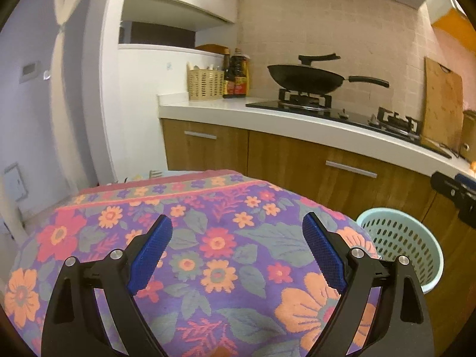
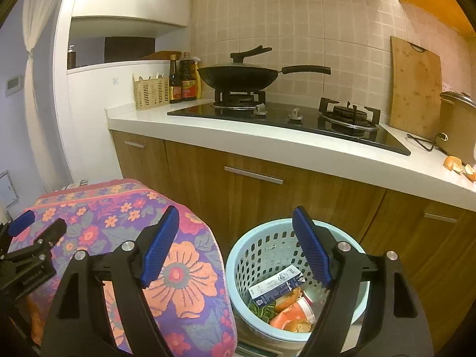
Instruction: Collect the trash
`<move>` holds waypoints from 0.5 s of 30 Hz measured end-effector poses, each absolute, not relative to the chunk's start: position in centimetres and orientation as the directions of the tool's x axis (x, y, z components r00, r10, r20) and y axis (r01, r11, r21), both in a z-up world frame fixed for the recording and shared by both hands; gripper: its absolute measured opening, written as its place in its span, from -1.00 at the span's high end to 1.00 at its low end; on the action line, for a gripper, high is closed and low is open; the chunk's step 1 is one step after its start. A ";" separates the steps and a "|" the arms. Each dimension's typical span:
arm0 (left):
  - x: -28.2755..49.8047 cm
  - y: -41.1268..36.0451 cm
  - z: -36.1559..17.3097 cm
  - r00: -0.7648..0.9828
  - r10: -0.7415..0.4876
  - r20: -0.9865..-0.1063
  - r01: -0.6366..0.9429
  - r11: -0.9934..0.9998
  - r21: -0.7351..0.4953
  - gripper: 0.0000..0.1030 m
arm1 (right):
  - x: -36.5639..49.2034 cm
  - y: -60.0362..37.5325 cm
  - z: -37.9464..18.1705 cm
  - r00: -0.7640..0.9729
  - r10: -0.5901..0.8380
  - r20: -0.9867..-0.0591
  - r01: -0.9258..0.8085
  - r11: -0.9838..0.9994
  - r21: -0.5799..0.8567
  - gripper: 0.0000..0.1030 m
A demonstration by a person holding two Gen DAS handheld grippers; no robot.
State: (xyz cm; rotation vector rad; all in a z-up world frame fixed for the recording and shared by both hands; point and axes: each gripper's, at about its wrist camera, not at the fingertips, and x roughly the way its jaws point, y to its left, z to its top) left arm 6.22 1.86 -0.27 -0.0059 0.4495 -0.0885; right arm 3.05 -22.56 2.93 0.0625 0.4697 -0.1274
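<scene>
Nearest the lens, the left gripper [image 1: 237, 245] hangs over a floral cloth [image 1: 208, 255] that covers a rounded surface; its blue-padded fingers [image 1: 153, 253] stand wide apart and hold nothing. The right gripper [image 2: 235, 244] is likewise spread wide and empty, poised above the near rim of a pale blue perforated trash basket [image 2: 267, 247], which stands on the floor just beside the right edge of the cloth-covered surface and in front of the wooden cabinet doors [image 2: 253, 196].

Inside the basket lie a blue-and-white carton [image 2: 276, 285], an orange-and-white cup [image 2: 294, 312], pieces of orange peel [image 2: 285, 297] and some green scraps [image 2: 261, 309]. More orange peels [image 2: 458, 166] rest on the white countertop [image 2: 267, 142], near its front edge at the far right, just beside a brown cooker pot [image 2: 458, 125].

Farther back, a black wok [image 2: 238, 77] sits on the left burner of the black gas hob [image 2: 282, 116]. At the left end of the countertop stand sauce bottles [image 2: 183, 77] and a beige utensil basket [image 2: 151, 92]. A wooden cutting board [image 2: 415, 83] leans upright against the tiled wall behind the right burner.
</scene>
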 end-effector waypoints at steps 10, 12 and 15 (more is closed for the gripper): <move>5.9 1.4 -0.4 0.900 -0.096 -0.426 0.098 0.995 -0.017 -0.69 | 2.4 -22.8 3.4 0.891 -0.126 -0.437 0.152 0.988 0.026 -0.45; 5.8 1.3 -0.4 0.900 -0.099 -0.425 0.102 0.995 -0.016 -0.69 | 2.3 -22.9 3.5 0.892 -0.125 -0.434 0.152 0.988 0.026 -0.45; 5.9 1.4 -0.4 0.897 -0.105 -0.430 0.106 0.994 -0.022 -0.69 | 2.2 -22.9 3.6 0.893 -0.129 -0.431 0.156 0.987 0.026 -0.45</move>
